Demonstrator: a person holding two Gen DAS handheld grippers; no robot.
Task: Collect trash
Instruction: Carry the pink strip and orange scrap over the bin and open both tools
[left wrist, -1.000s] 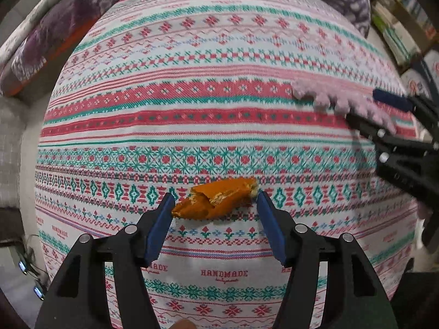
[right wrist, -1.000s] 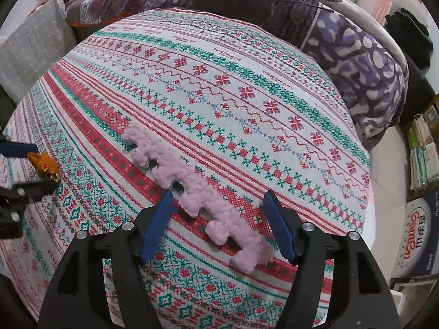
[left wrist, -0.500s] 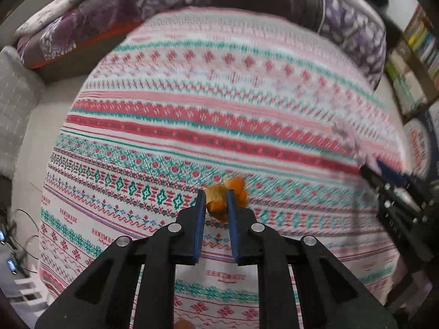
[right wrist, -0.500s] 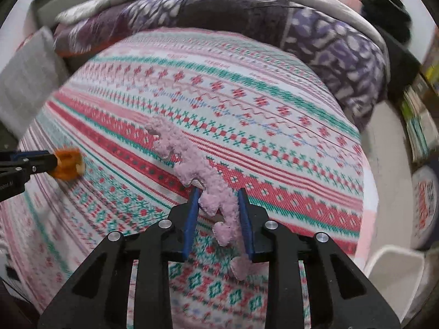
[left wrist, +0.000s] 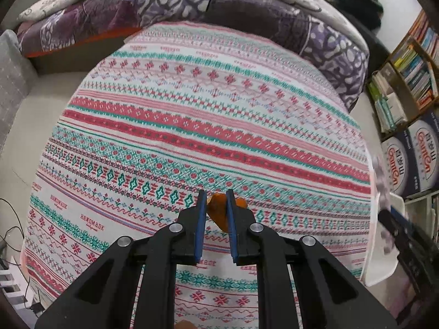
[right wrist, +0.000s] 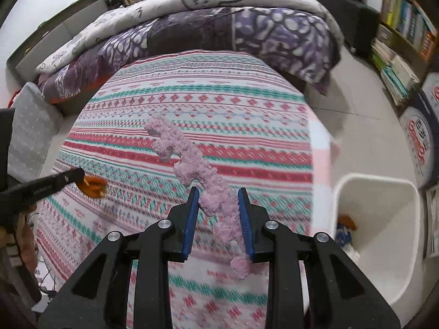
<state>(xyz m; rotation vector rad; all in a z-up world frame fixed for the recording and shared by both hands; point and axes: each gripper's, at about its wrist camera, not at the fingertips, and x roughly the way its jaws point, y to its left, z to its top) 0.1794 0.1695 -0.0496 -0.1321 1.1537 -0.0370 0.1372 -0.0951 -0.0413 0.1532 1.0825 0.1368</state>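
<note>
my right claw [right wrist: 218,213] held the pink fuzzy strip [right wrist: 192,168] near its lower end, blue pads narrowed onto it though not fully together. the strip's long axis ran forward and to the left from the claw, rising clear above the bench cloth [right wrist: 247,126]; a short tail hung below the pads on the right side. the white bin [right wrist: 376,235] stood low and to the right of this claw, off the bench edge on the floor, with a few scraps already at the bottom. of my two claws the right one was the nearer to it, so i judged the next move a short swing right and down, with care that the long free end cleared the rim.

my left claw [left wrist: 215,213] was almost closed on the orange scrap [left wrist: 219,216], pinched between the pads with a bit showing past the right pad. from that claw the bin [left wrist: 384,246] lay far to the right, beyond the right claw [left wrist: 392,224], which looked blurred there.
</note>
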